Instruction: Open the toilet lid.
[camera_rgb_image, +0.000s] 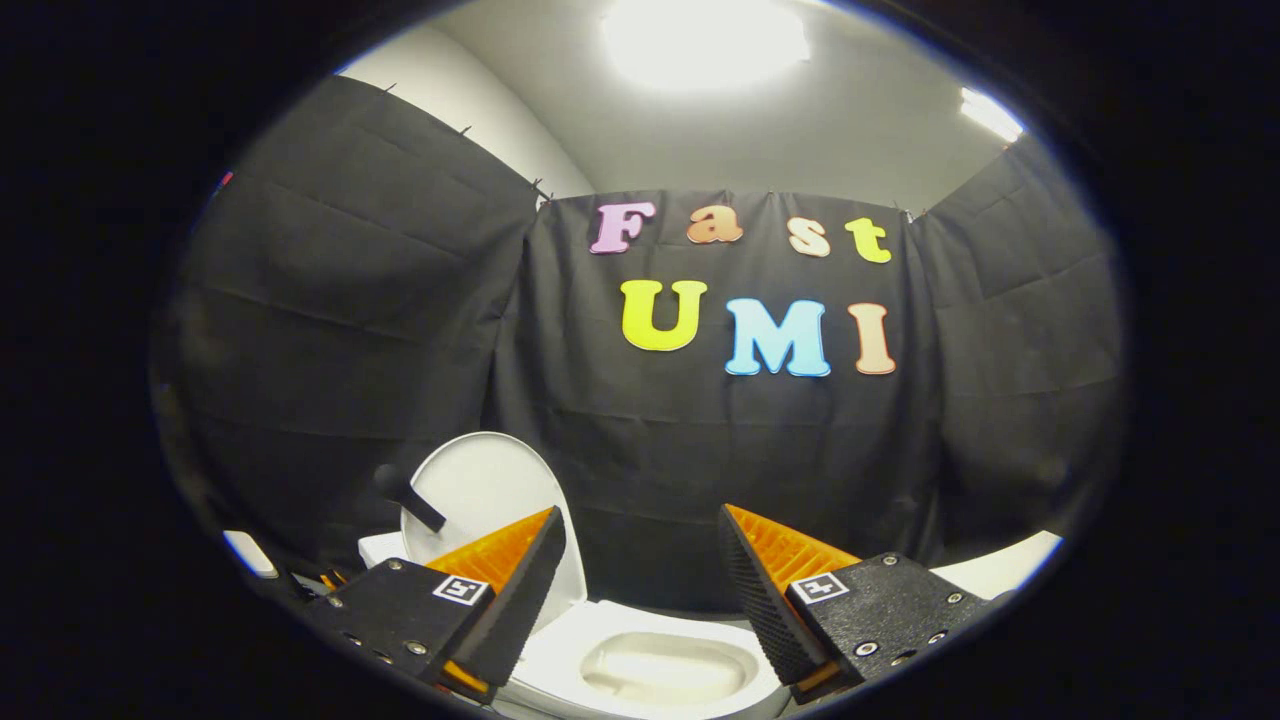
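The black cloth wall (700, 450) of the booth hangs in folds on three sides and forms the backdrop beyond everything else. Above it, a grey ceiling (800, 130) carries one large bright round light (705, 40) and a smaller bright strip light (990, 112) off to the right.

The white ceramic toilet (640, 650) stands low in the scene, directly ahead of and below the tongs (640, 580). Its oval bowl opening (668, 668) is exposed and lies between the two fingers. The white rounded plastic toilet lid (490, 490) stands raised, close to upright, behind the left finger and against the cloth wall. The lid's lower part is hidden by that finger. A short dark rod with a rounded end (408, 497) crosses in front of the lid's left part; whether it touches the lid cannot be told. A white surface (1000, 570) shows to the right, behind the right finger, and what it belongs to cannot be told. A small white object (250, 552) lies far left, too blurred to identify.

The tongs are spread wide. Each finger carries ribbed pads (760, 600) and a small square marker (461, 589) on its mount. Nothing is held between the fingers, and neither finger touches the lid or the bowl.
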